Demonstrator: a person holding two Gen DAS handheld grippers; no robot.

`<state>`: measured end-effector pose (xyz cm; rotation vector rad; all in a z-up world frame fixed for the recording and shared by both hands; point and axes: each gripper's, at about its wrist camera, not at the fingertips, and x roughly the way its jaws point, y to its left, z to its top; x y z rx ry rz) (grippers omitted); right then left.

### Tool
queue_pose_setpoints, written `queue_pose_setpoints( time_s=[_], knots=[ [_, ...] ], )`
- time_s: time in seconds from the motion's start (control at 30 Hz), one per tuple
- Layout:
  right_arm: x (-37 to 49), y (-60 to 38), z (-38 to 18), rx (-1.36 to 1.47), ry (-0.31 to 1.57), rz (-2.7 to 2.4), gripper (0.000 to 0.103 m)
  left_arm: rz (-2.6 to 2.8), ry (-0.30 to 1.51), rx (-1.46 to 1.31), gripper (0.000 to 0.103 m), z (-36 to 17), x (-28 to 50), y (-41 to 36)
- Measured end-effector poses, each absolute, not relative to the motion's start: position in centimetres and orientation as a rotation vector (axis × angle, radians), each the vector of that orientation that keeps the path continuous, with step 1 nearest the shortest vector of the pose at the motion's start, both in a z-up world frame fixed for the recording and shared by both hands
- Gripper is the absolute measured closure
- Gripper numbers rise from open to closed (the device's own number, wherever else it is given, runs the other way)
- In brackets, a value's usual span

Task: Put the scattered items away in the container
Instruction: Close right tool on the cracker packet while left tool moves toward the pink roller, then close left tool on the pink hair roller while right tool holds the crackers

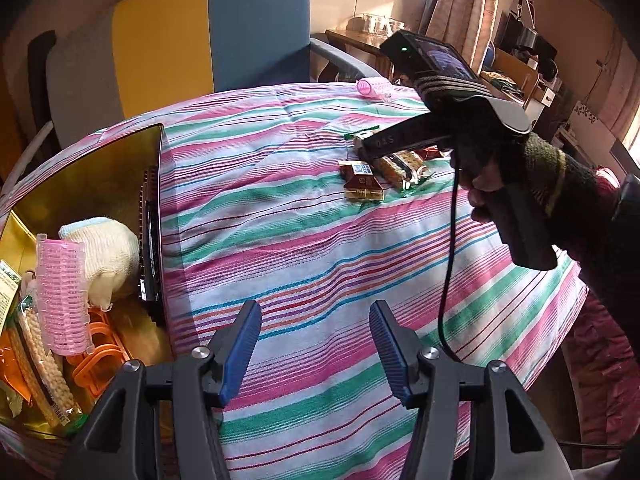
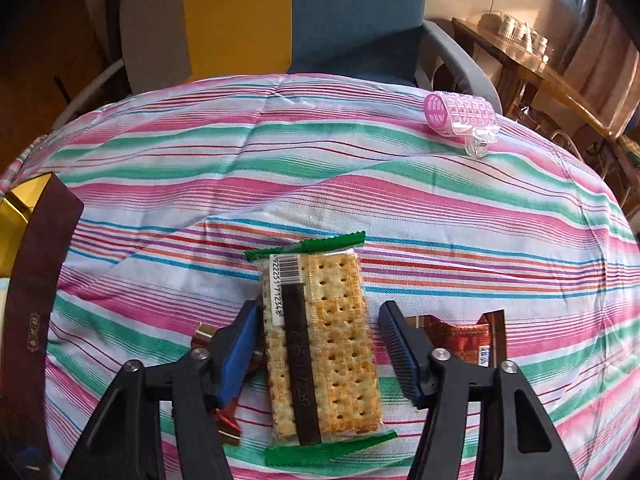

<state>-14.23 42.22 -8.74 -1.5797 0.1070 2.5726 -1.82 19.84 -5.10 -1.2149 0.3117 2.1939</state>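
The right gripper [image 2: 320, 348] stands wide around the cracker pack [image 2: 322, 344], left pad touching it; the left gripper [image 1: 316, 348] gapes empty beside the gold container [image 1: 92, 168] on the near left – a pink roller [image 2: 460, 116] lies far right

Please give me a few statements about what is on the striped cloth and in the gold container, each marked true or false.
1. The right tongs straddle the cracker packet, open. True.
2. The left tongs are shut on a cracker packet. False: they are open and hold nothing.
3. A pink hair roller lies on the striped cloth near its far edge. True.
4. The gold container has nothing in it. False: it holds another pink roller, a white glove and snack packets.
5. The cracker packet has blue ends. False: they are green.
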Motion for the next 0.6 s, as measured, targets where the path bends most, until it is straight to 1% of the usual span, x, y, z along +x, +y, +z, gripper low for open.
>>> queue_pose_setpoints(
  time_s=[0.17, 0.27, 0.43, 0.6],
  knots=[
    [-9.8, 43.4, -8.3, -1.568, 0.095, 2.565, 0.055, 2.193, 0.31, -1.187, 0.046, -4.0, -2.8, 20.7],
    [-6.2, 44.6, -8.0, -1.529, 0.135, 2.544, 0.055, 2.202, 0.326, -1.15, 0.046, -3.1, -3.5, 21.8],
    [-0.5, 46.5, -7.7, -1.472, 0.186, 2.501, 0.055, 2.164, 0.356, -1.134, 0.046, -2.0, -5.6, 25.2],
    [3.2, 47.7, -8.4, -1.429, 0.244, 2.453, 0.055, 2.11, 0.358, -1.129, 0.046, -0.7, -8.8, 30.4]
  ],
)
